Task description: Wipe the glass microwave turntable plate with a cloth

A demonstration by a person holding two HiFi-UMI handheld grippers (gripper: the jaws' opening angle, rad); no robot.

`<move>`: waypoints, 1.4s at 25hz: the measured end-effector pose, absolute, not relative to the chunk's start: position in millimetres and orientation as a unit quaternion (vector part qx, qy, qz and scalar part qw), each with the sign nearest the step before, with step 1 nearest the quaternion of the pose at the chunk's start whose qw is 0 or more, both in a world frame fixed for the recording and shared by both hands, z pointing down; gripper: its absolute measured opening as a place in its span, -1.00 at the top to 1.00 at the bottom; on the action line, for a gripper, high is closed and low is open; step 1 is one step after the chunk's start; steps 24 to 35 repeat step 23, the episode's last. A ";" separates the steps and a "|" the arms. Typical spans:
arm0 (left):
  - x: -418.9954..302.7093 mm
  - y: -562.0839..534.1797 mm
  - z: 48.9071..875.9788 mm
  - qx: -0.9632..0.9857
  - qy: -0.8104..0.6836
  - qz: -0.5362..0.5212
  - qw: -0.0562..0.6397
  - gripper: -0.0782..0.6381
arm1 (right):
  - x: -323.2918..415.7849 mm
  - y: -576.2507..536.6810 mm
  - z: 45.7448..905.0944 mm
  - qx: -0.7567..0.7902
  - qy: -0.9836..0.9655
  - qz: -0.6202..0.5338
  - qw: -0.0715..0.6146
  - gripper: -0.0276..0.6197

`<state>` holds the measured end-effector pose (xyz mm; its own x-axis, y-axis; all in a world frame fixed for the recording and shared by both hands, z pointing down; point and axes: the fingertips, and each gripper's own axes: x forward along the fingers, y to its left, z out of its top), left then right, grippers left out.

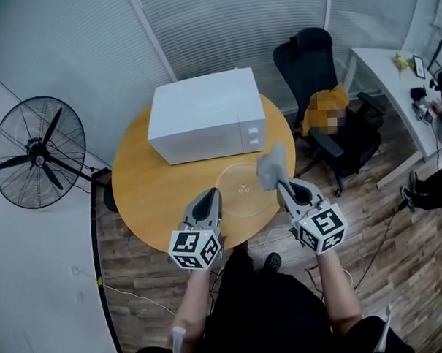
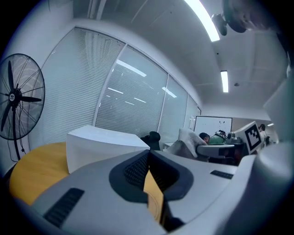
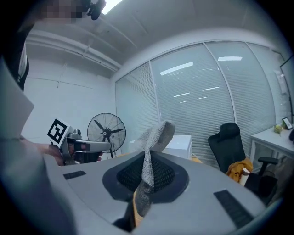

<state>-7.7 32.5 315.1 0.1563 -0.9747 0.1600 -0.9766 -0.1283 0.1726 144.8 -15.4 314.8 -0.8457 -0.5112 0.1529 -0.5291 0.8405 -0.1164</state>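
Observation:
The clear glass turntable plate point(image 1: 243, 190) lies flat on the round wooden table point(image 1: 145, 194), in front of the white microwave point(image 1: 204, 114). My right gripper point(image 1: 281, 182) is shut on a grey cloth point(image 1: 271, 166) that sticks up from its jaws over the plate's right rim. In the right gripper view the cloth point(image 3: 151, 151) stands pinched between the jaws. My left gripper point(image 1: 210, 201) hovers at the plate's left edge, jaws shut with nothing in them. The left gripper view shows the microwave point(image 2: 98, 144) beyond the closed jaws and the cloth point(image 2: 186, 147) off to the right.
A black standing fan point(image 1: 37, 153) stands left of the table. A black office chair point(image 1: 326, 80) with an orange item is behind the table on the right. A white desk point(image 1: 393, 91) sits at far right with a person beside it. Window blinds line the back.

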 end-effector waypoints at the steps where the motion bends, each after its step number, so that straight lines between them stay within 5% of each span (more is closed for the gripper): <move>1: -6.3 32.6 313.9 0.752 -0.649 0.004 0.117 0.79 | 145.5 -14.3 313.1 0.271 -0.958 0.077 0.055 0.85; 35: 5.3 26.3 310.4 0.758 -0.642 0.007 0.114 0.79 | 156.6 -12.0 312.4 0.270 -0.959 0.060 0.057 0.85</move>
